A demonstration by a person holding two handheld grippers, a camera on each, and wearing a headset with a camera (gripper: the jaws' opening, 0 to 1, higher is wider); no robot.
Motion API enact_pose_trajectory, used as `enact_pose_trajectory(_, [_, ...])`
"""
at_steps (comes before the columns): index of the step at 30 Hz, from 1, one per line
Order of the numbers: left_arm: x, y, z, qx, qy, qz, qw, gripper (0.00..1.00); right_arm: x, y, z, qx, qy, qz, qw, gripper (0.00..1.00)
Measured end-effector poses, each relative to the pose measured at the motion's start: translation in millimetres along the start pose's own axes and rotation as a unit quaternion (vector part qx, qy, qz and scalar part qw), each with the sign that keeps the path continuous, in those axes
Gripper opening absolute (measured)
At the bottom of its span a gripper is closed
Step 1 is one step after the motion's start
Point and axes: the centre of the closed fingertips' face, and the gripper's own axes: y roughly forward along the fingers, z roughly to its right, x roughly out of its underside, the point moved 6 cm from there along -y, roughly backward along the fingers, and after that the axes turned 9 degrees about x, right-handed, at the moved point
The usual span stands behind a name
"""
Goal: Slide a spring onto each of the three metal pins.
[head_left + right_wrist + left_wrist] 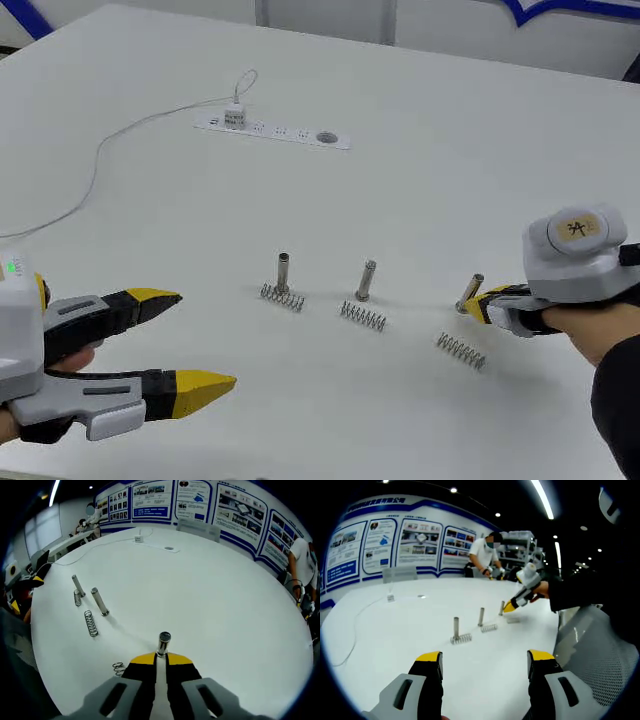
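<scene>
Gripping the right pin (470,290) near its lower part, the right gripper (476,303) is holding its yellow-tipped jaws closed around the shaft, at the right side of the white table (450,150). In the right gripper view the jaws of the right gripper (160,657) are meeting on either side of the right pin (163,643), whose rounded top is poking up just past the tips. In the head view this pin is leaning with its top toward the right.

The right spring (461,351) is lying flat on the table just nearer than that pin, apart from it. The middle pin (366,280) is standing on end, with the middle spring (362,317) lying close in front of its base. The left pin (283,272) is standing upright too, and the left spring (282,297) is lying right at its foot. No spring is sitting on a pin.

The left gripper (190,338) is hovering at the near left, well apart from the pins, with its jaws spread wide and nothing between them. In its own view, the left gripper (485,657) is pointing toward the row of pins.

At the far side, a power strip (272,130) is lying on the table with a cable (100,150) trailing off to the left.
</scene>
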Motion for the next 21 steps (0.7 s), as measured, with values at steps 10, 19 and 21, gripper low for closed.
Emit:
enact_pose_trajectory(10, [-1.6,2.6,1.5,0.006,0.004,0.000,1.0000,0.70,-3.0,-12.4,-4.2,-0.010,-0.020,0.010,0.9997,0.11])
enact_pose_trajectory(19, [-1.5,2.3,1.0,0.007,0.004,-0.001,1.0000,0.70,3.6,-23.0,-14.3,-0.045,-0.061,0.010,0.9971,0.16])
enact_pose_trajectory(21, [-1.4,2.1,0.7,0.007,0.003,-0.002,1.0000,0.70,6.7,-25.3,-17.6,-0.056,-0.067,0.009,0.9962,0.16])
